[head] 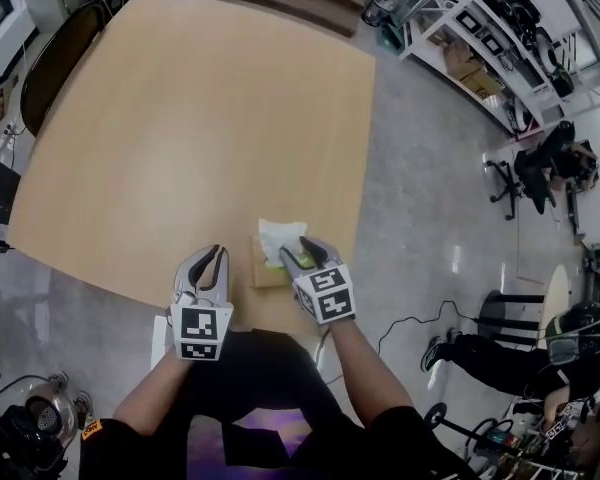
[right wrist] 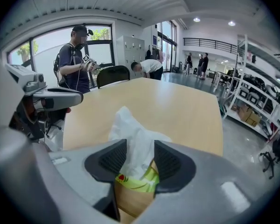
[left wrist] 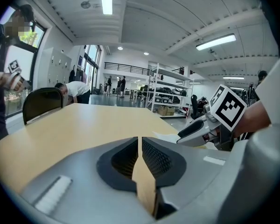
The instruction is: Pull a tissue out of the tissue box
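Right gripper view looks along the right tongs (right wrist: 140,158), whose pads stand wide apart with the white tissue (right wrist: 130,129) rising between them. They flank it without pressing, so nothing is gripped yet. Just below sits the tissue box (right wrist: 136,185), its green-and-yellow top showing around the slot, with tan cardboard beneath. In the left gripper view the left tongs (left wrist: 140,143) are drawn together to a thin slit with nothing in them, only the wood of the counter (left wrist: 84,125) showing through. From the head view the box (head: 263,273) stands at the near edge of the counter, right of its middle. The tissue (head: 280,233) sticks up from its top, and the left tongs (head: 212,258) are just beside the box on its left, not touching it. By my reading the task is at the reach stage: the right tongs are placed around the tissue, while closing on it and drawing it clear of the box remain to be done.
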`<state>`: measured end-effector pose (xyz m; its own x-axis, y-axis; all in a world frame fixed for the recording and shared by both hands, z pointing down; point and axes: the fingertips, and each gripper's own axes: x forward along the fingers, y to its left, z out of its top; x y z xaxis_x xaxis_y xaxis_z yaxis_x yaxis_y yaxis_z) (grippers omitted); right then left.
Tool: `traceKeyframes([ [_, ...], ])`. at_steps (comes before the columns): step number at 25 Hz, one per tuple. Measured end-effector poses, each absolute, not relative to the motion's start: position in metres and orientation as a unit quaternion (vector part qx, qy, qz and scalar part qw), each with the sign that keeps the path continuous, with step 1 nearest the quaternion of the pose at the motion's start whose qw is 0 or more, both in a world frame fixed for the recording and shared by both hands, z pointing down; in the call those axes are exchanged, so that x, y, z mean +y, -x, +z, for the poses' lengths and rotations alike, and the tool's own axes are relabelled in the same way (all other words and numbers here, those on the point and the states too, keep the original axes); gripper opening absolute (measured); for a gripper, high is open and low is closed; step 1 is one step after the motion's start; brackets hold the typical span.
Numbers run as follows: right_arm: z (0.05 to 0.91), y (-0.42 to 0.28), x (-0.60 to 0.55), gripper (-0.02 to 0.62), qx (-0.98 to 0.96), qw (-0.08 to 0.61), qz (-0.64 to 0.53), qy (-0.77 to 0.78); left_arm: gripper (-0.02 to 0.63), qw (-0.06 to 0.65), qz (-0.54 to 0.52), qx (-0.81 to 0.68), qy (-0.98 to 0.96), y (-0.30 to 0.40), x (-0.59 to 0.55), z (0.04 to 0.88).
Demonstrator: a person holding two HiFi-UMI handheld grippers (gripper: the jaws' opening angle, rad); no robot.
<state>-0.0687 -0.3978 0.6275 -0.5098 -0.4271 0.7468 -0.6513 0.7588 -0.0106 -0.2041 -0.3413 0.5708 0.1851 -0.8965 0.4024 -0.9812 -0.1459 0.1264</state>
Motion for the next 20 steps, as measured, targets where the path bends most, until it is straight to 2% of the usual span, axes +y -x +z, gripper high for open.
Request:
traceKeyframes([
  [3, 0.628, 0.073, -0.393, 0.16, -0.855, 0.387, 0.147, -0.312, 0.041, 0.182, 0.117, -0.627, -0.749, 0.209, -0.341, 0.57],
  [10, 0.626, 0.075, -0.384, 0.015, -0.857, 0.391, 0.142, -0.305, 0.034, 0.181, 0.12, -0.625, -0.75, 0.208, -0.339, 0.568],
  [20, 0.603, 0.074, -0.389, 0.002, -0.866, 0.351, 0.144, -0.327, 0.023, 0.176, 0.117, -0.624, -0.753, 0.205, -0.338, 0.565],
])
